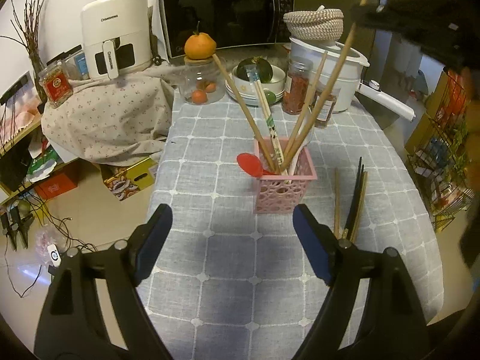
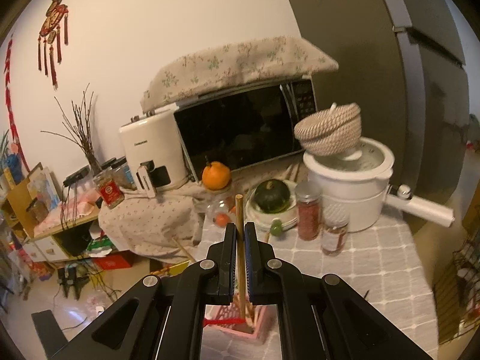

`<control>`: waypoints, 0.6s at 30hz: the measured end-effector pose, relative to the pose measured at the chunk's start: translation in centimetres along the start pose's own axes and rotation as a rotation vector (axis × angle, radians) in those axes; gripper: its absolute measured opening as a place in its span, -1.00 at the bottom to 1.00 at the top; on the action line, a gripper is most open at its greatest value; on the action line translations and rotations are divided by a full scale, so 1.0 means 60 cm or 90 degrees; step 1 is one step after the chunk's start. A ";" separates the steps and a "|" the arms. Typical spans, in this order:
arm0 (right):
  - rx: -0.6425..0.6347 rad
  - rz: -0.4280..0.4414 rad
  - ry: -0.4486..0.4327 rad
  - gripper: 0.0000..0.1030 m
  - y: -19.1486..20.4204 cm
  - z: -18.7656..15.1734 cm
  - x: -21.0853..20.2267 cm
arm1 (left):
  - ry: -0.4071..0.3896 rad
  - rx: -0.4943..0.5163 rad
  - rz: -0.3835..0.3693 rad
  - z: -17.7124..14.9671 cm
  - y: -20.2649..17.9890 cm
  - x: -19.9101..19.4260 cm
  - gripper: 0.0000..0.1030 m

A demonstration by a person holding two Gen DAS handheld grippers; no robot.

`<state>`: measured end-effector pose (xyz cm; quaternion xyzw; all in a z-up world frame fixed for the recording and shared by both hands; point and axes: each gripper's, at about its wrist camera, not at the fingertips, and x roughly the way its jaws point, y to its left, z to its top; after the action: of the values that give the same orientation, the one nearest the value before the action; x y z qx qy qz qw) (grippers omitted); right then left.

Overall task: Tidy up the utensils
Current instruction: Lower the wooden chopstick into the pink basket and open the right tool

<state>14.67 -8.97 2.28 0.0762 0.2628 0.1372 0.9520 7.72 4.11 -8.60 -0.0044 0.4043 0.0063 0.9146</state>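
Note:
A pink lattice basket [image 1: 285, 192] stands on the grey checked tablecloth [image 1: 240, 270] and holds several chopsticks, a white spoon and a red spoon [image 1: 249, 165]. My left gripper [image 1: 232, 211] hovers in front of the basket, open, with nothing between its fingers. A few loose chopsticks [image 1: 354, 207] lie right of the basket, by the right finger. My right gripper [image 2: 240, 228] is shut on a wooden chopstick [image 2: 239, 216], held upright above the basket [image 2: 258, 327]. In the left wrist view that chopstick [image 1: 333, 72] slants up from the basket to the right gripper [image 1: 369, 12] at top right.
Behind the basket stand spice jars [image 1: 297, 87], stacked bowls with a green squash [image 1: 255, 69], a glass jar topped by an orange [image 1: 200, 46], a white rice cooker [image 1: 339, 60], a microwave [image 1: 228, 12] and an air fryer [image 1: 115, 33]. The table edge drops to the floor at left.

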 end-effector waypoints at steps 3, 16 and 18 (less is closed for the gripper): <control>0.009 0.012 0.025 -0.90 -0.004 -0.011 0.028 | -0.002 -0.004 -0.003 0.001 0.002 -0.001 0.60; -0.021 -0.006 0.048 -0.89 -0.009 -0.034 0.069 | -0.010 -0.020 -0.005 0.002 0.008 0.001 0.61; -0.023 -0.008 0.049 -0.89 -0.008 -0.034 0.069 | -0.010 -0.026 -0.003 0.004 0.012 0.003 0.61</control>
<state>17.13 -8.02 -1.56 0.0517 0.2971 0.1386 0.9433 7.98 4.82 -8.58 -0.0242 0.3968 0.0128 0.9175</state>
